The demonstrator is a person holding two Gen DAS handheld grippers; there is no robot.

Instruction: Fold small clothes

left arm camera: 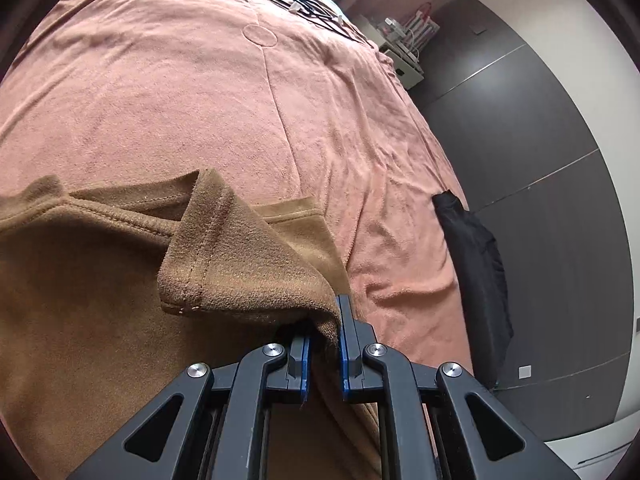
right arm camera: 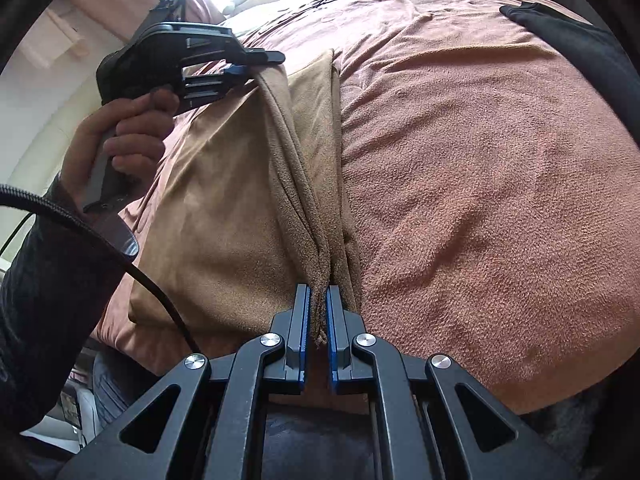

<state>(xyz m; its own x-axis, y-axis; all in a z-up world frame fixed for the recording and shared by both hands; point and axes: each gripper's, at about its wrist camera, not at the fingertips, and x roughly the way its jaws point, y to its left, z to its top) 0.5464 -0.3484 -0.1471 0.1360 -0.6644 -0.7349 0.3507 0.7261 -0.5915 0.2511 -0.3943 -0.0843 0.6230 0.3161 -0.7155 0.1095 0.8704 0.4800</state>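
A brown garment (left arm camera: 100,280) lies on a bed covered with a pink blanket (left arm camera: 200,100). The left gripper (left arm camera: 324,344) pinches a raised fold of it between its blue pads, and the right gripper (right arm camera: 318,320) pinches another bunched edge, so the cloth runs as a lifted ridge between the 2. A black garment (left arm camera: 472,256) lies at the bed's edge.

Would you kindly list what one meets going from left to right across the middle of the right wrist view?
Person's hand gripping the left tool → brown garment, its folded edge pinched in the right tool → pink blanket → black cloth at the far right edge.
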